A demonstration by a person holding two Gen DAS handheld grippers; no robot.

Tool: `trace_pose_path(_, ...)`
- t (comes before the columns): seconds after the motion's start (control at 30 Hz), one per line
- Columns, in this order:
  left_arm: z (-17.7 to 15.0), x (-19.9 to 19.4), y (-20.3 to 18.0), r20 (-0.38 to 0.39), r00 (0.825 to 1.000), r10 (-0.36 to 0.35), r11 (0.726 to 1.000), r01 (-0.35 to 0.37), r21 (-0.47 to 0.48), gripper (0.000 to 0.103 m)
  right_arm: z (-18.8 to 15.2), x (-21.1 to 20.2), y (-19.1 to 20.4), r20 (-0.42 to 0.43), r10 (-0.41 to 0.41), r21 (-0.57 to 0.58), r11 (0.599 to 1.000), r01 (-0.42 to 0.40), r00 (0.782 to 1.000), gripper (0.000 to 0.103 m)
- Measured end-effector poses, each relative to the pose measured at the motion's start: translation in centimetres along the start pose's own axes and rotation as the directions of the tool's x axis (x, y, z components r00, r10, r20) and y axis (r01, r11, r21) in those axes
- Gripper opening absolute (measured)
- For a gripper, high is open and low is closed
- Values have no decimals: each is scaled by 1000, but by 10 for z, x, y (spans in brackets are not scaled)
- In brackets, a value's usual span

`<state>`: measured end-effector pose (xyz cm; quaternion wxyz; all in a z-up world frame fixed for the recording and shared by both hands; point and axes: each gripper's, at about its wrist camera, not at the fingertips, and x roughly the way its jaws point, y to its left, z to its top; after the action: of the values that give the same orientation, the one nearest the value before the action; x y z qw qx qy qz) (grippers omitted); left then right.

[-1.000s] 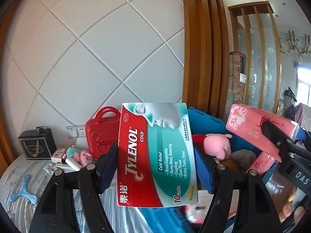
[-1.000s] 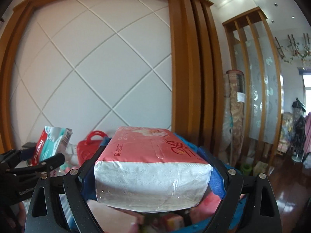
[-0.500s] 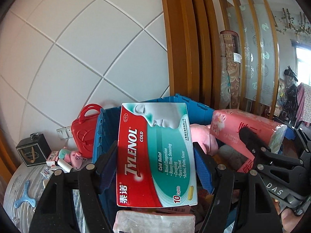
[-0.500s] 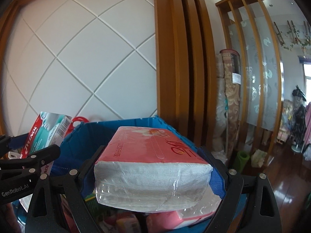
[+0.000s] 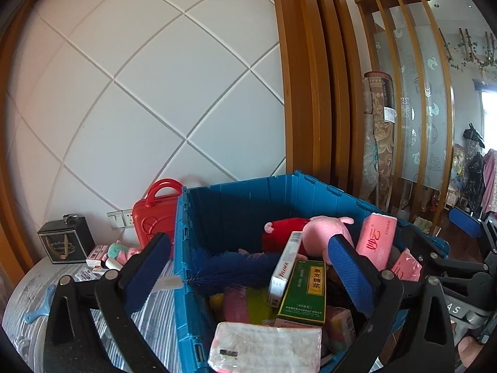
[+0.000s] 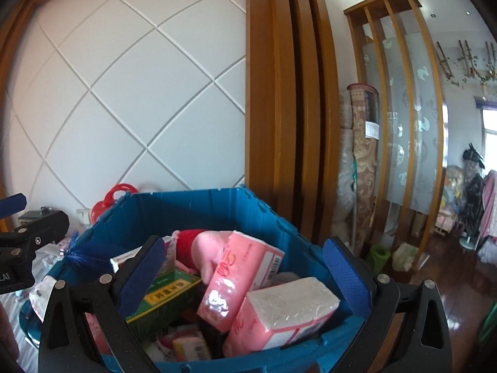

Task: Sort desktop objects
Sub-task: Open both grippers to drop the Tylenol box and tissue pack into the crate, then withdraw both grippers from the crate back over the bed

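A blue plastic crate [image 5: 236, 199] [image 6: 198, 205] holds several sorted items. The Tylenol box [image 5: 284, 269] stands on edge inside it, beside a green medicine box [image 5: 306, 292] [image 6: 169, 292] and a pink pig plush [image 5: 323, 233] [image 6: 211, 248]. The pink tissue pack [image 6: 239, 283] leans in the crate against another pack [image 6: 285, 310]; it also shows in the left wrist view [image 5: 374, 244]. My left gripper [image 5: 248, 276] is open and empty above the crate's left rim. My right gripper [image 6: 245, 279] is open and empty above the crate.
A blue bottle brush [image 5: 230, 267] lies across the crate. On the striped table left of it are a red case [image 5: 152, 217], a black box [image 5: 65, 242], small toys [image 5: 115, 253] and a blue spinner [image 5: 38, 307]. A wooden pillar [image 5: 307, 93] stands behind.
My left gripper opened and dropped the Tylenol box into the crate. My right gripper opened and dropped the pink tissue pack into the crate. Both moved over the crate.
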<state>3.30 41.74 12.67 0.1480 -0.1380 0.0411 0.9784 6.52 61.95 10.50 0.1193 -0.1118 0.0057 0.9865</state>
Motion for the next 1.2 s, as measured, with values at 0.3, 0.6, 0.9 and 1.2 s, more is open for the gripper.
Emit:
trace_pose_path(0.3, -9, -35, 50, 19, 996, 86, 995, -85, -45, 103, -1, -22, 39, -19, 37, -46, 998, -38, 999, 103)
trace_pose_path(0.6, -25, -83, 146, 41, 982, 185, 980, -181, -84, 103, 8, -58, 123, 33, 84, -83, 993, -81, 996, 103)
trace_pose_path(0.9, -62, -135, 275, -3, 964, 267, 957, -266, -113, 103, 3, -97, 267, 34, 186, -153, 972, -179, 982, 103)
trace_pose_path(1.2, -100, -147, 354, -106, 945, 311, 940, -322, -115, 103, -18, -106, 366, -80, 242, -180, 951, -253, 967, 103)
